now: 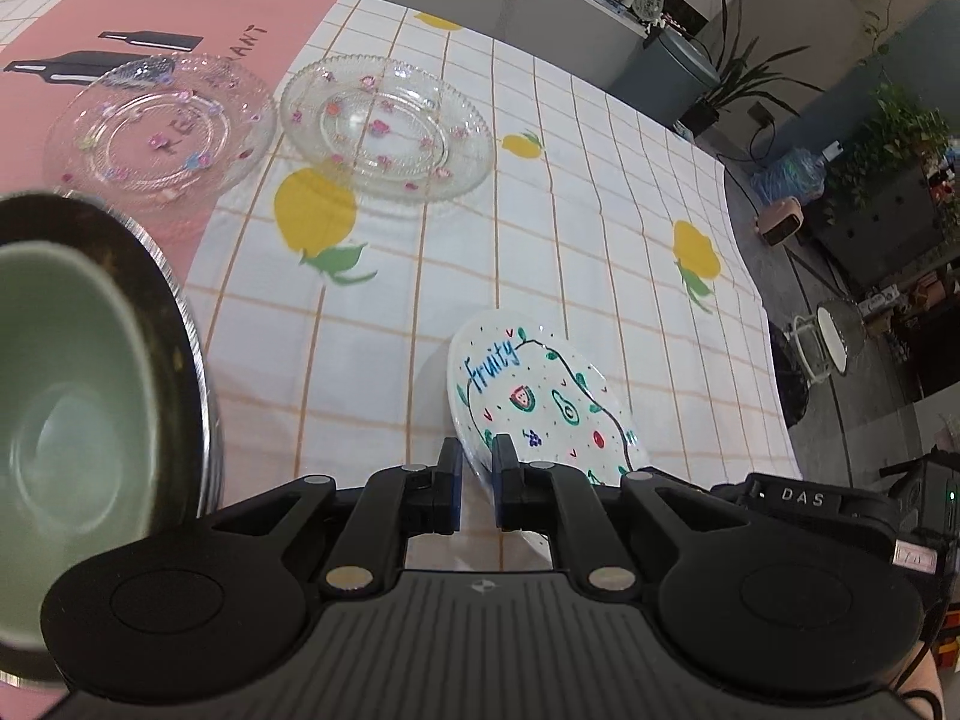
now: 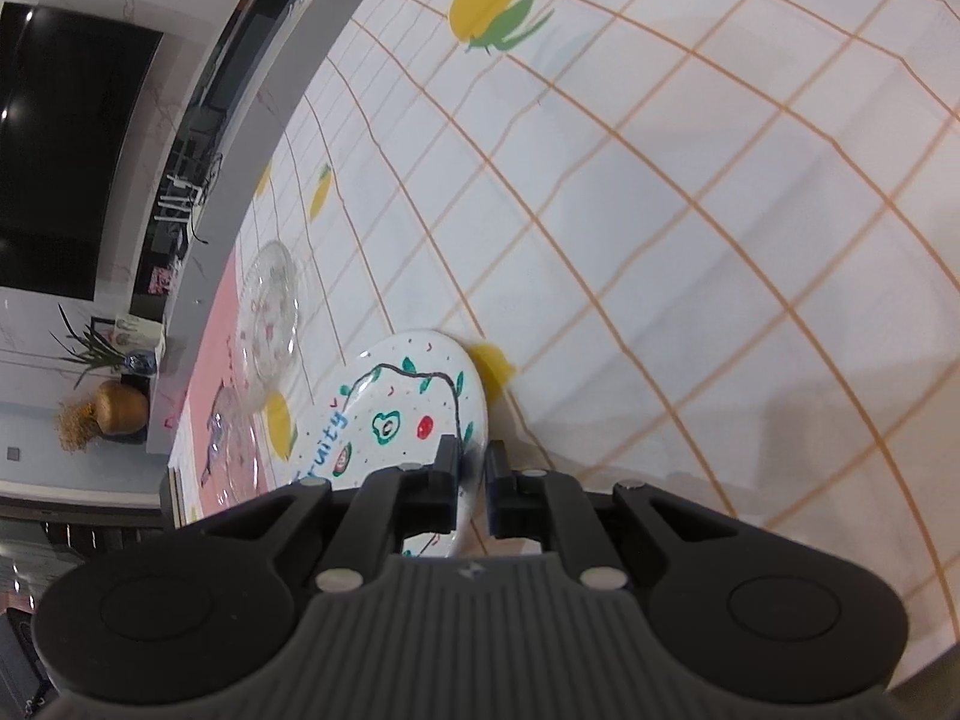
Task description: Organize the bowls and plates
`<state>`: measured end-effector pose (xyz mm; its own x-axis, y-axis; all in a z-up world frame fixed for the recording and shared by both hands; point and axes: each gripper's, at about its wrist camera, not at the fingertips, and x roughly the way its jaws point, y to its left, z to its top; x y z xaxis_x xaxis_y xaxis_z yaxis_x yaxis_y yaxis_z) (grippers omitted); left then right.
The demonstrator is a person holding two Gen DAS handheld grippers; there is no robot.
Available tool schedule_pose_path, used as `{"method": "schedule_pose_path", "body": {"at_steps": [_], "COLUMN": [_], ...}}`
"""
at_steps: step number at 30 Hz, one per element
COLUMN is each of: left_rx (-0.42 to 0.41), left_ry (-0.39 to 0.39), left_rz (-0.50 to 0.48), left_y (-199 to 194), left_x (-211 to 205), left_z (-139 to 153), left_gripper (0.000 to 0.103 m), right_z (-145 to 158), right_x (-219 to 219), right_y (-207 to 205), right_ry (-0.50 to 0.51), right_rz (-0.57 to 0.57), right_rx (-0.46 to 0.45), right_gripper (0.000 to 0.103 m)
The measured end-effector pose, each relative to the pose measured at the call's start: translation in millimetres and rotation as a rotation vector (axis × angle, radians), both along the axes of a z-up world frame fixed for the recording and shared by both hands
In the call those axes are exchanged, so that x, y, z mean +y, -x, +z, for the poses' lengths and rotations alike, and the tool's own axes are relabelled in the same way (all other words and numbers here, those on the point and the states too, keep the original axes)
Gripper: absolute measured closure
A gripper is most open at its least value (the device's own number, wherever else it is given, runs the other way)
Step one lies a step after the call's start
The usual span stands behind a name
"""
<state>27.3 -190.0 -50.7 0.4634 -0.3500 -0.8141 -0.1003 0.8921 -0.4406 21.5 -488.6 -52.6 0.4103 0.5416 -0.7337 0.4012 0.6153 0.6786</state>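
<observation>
A: Which step is this?

B: I judge it a carry. Both grippers are clamped on the same painted plate [image 1: 540, 402], the white one lettered "Fruity". The left gripper [image 1: 477, 468] pinches its near rim at lower centre of the left wrist view; the right gripper [image 2: 474, 468] pinches the opposite rim at lower centre of the right wrist view. The jaws are nearly closed, only the plate's thin edge between them.

A: Where is the plate?

B: Tilted over the checked tablecloth [image 1: 600, 180], seemingly off the cloth, though its underside is hidden.

A: And the next move?

B: Probably a level, matched sweep toward the other dishes: two glass plates [image 1: 387, 126] sit side by side at upper left of the left wrist view, one on the pink mat [image 1: 240, 12]. Both hands must travel together, or the rim twists.

A: Anything unclear?

B: The green bowl [image 1: 60, 396] inside a dark metal bowl [image 1: 174, 324] at the left edge is blurred and cut off. In the right wrist view the glass plates are small and distorted. Where this plate belongs, I cannot tell.
</observation>
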Motion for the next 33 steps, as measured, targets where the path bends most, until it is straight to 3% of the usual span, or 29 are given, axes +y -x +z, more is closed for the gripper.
{"method": "schedule_pose_path", "body": {"at_steps": [18, 33], "left_rx": [-0.002, 0.044], "left_ry": [-0.065, -0.074], "left_rz": [-0.045, -0.051], "left_y": [55, 65], "left_x": [0, 3], "left_z": [-9, -24], "left_gripper": [0.089, 0.088], "right_z": [4, 15], "right_x": [21, 43], "right_y": [22, 25], "right_ry": [0.063, 0.201], "right_rz": [0.095, 0.180], "right_rx": [0.021, -0.006], "right_gripper": [0.094, 0.093]}}
